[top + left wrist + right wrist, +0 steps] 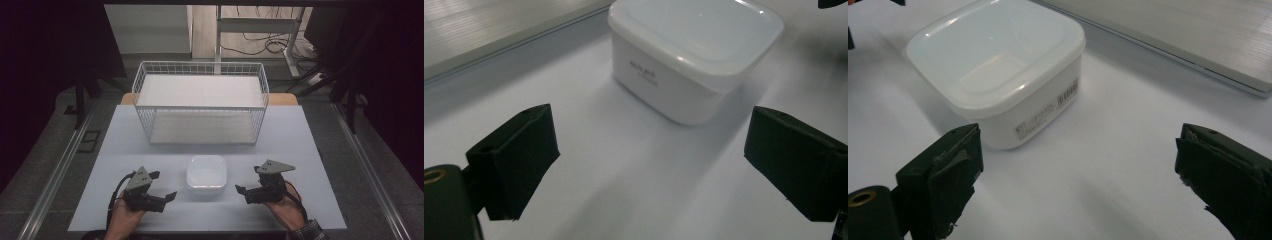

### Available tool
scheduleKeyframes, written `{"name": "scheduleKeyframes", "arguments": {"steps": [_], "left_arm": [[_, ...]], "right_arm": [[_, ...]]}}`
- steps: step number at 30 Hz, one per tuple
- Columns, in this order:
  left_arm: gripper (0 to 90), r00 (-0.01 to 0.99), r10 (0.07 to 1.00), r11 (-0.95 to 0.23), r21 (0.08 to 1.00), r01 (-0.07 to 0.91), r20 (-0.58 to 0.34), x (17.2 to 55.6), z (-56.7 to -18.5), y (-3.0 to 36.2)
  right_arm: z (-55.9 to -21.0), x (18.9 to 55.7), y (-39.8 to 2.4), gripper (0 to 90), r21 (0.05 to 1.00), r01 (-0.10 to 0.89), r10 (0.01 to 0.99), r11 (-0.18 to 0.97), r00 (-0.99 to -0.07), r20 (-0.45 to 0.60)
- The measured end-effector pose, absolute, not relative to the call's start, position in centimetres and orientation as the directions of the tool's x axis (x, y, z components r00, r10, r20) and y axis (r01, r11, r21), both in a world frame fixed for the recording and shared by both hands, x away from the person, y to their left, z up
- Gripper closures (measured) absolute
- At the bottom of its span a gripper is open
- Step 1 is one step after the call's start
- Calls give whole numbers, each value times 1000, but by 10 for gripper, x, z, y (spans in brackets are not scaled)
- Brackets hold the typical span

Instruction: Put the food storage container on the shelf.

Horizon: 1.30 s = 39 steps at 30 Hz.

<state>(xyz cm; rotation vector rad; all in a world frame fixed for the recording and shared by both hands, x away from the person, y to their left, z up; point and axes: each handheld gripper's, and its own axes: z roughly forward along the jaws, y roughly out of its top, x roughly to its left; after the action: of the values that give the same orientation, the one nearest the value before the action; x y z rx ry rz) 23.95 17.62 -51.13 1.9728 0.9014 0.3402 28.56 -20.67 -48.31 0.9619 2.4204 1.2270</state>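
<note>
Grippers, left (161, 185) and right (248, 179), gaped wide and empty beside the lidded white container (206, 173), which sat on the counter (300, 150) before the wire basket (200, 102). Uneven squeezes could have skidded it or popped its lid.

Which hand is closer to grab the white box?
Probably right. The right gripper sits nearer the square white plastic box, jaws open toward it; the left gripper looks slightly farther.
</note>
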Motion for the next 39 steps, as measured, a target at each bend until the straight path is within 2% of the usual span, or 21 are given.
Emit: {"name": "scheduleKeyframes", "arguments": {"steps": [14,21,25,28,31,33,35,37,39], "left_arm": [[22,741,657,-344,818,460,-140,285,-491,139],[54,748,654,-379,805,455,-115,307,-494,121],[53,745,646,-361,793,490,-167,314,-507,122],[61,742,622,-313,790,527,-248,312,-512,125],[112,755,584,-297,787,540,-298,309,-515,127],[140,747,586,-293,778,556,-314,304,-514,127],[170,730,596,-280,766,578,-333,299,-514,128],[237,712,601,-255,757,602,-363,294,-514,132],[332,706,607,-243,761,602,-365,289,-511,136]], "right_arm": [[-477,302,-178,19,751,457,602,476,-792,100],[-470,319,-158,109,738,477,597,476,-792,127],[-478,329,-148,112,729,493,598,475,-789,144],[-487,331,-144,87,710,509,591,486,-790,162],[-490,331,-145,106,701,542,586,463,-781,217],[-491,329,-146,162,691,560,564,458,-784,261],[-490,324,-145,173,683,566,567,461,-780,264],[-489,320,-147,226,680,575,577,455,-772,266],[-487,316,-152,316,685,586,591,433,-758,275]]}}
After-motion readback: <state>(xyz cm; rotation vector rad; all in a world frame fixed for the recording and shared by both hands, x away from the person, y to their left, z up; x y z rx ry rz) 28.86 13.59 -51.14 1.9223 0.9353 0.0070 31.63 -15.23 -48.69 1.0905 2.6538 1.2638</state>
